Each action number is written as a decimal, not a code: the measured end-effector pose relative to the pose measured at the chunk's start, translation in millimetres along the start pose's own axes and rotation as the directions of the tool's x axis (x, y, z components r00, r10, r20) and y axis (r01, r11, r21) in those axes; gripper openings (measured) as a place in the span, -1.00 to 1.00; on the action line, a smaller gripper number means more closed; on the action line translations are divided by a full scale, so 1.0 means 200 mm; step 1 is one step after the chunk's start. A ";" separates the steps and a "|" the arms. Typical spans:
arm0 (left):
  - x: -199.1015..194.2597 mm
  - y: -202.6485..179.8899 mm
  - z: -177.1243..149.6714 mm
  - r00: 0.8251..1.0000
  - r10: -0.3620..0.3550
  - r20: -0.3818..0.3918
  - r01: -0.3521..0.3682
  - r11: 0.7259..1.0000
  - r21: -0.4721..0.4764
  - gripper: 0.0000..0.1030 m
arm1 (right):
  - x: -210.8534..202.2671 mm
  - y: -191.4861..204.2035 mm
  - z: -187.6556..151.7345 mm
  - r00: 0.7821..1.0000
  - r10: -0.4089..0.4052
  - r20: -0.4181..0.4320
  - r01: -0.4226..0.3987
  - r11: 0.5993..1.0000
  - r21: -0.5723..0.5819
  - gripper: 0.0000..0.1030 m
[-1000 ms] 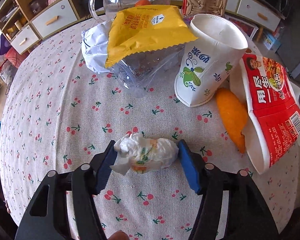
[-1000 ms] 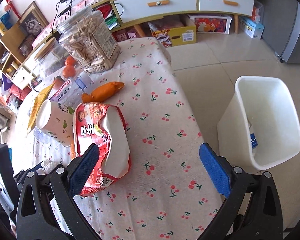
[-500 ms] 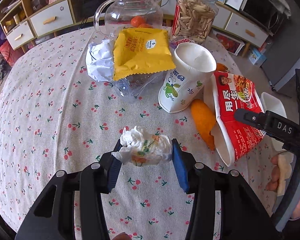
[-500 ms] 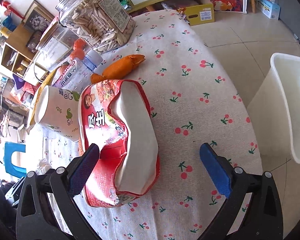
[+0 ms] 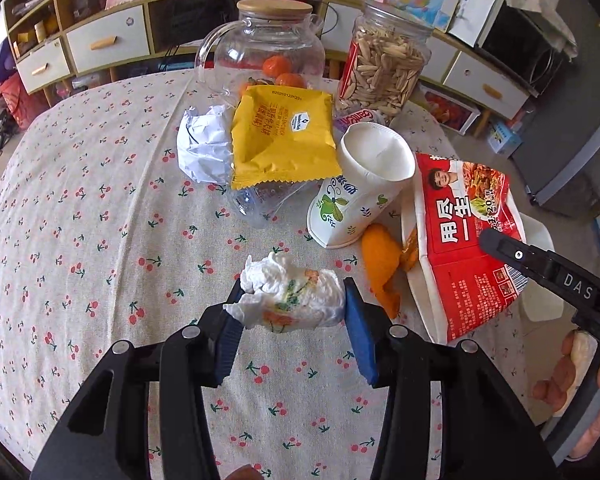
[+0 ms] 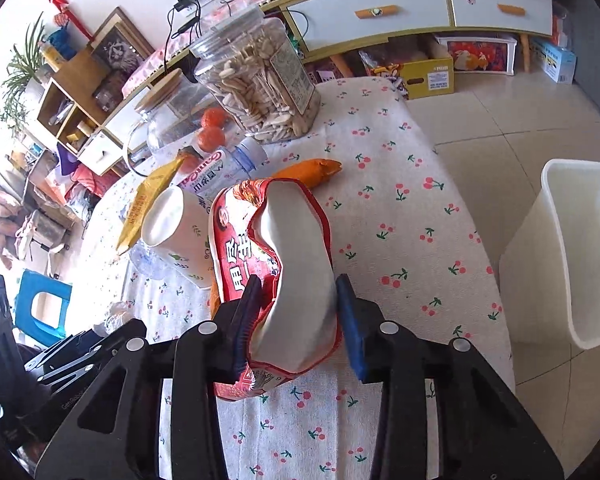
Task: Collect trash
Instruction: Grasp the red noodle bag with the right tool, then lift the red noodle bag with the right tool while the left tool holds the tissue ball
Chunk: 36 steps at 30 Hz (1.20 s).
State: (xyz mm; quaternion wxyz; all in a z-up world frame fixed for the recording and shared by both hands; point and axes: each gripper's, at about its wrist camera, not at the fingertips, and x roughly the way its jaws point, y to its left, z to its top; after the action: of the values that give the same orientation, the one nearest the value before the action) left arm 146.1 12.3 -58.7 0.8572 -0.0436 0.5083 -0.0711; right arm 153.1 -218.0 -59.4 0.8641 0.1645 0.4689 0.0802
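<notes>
Gripping a crumpled tissue (image 5: pixel 290 298), the left gripper (image 5: pixel 290 320) sits at the lower centre of its view, both blue pads pressed into the wad so it hangs clear of the cherry-print tablecloth (image 5: pixel 80 220). That hold looks meant for carrying it off as trash. Above it, across the middle of the frame, the rest of the litter waits: a paper ball (image 5: pixel 202 146) at the left, a yellow packet (image 5: pixel 284 136) lying over a crushed clear bottle (image 5: pixel 260 204), then a tipped paper cup (image 5: pixel 360 192), an orange peel (image 5: pixel 380 264) and, at the right, a red noodle wrapper (image 5: pixel 468 232).

In the right wrist view the right gripper (image 6: pixel 296 320) at lower centre is clamped on that wrapper (image 6: pixel 260 248), one pad on its red printed side, the other on the white inside, pinching the near end. I judge this the grab before a lift toward the white bin (image 6: pixel 572 256) standing on the floor at the right edge, just past the table.

Against the earlier frames, the tissue is higher off the cloth and more of the table shows beneath it. The right jaws, wide apart then with the wrapper lying loose ahead of them, have just been closing and now have it between them. The right tool also shows at the right edge of the left view, where it was absent a second ago.
</notes>
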 end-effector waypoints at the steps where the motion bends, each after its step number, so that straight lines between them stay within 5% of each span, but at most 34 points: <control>1: -0.01 0.00 0.00 1.000 -0.003 0.003 0.003 1.000 -0.003 -0.09 | -0.03 0.01 0.00 1.000 -0.003 0.017 0.003 1.000 -0.012 -0.31; 20: -0.15 -0.05 0.02 0.994 -0.018 0.105 0.019 1.000 -0.010 -0.09 | -0.36 -0.02 0.06 0.970 -0.014 0.245 0.024 0.999 -0.040 -0.30; 28: -0.23 -0.17 0.03 0.985 -0.016 0.173 0.016 1.000 0.001 -0.09 | -0.52 -0.13 0.06 0.916 -0.144 0.373 0.165 0.986 -0.025 -0.30; 36: -0.21 -0.34 -0.02 0.984 -0.055 0.172 0.050 0.998 0.028 -0.09 | -0.66 -0.33 0.06 0.829 -0.324 0.455 0.338 0.940 0.054 -0.29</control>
State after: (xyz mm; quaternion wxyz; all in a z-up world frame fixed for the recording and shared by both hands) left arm 117.9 -48.2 -13.1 0.8962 -0.0529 0.4299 -0.0956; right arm 90.5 -320.1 26.5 0.9529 0.0826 0.2724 -0.1050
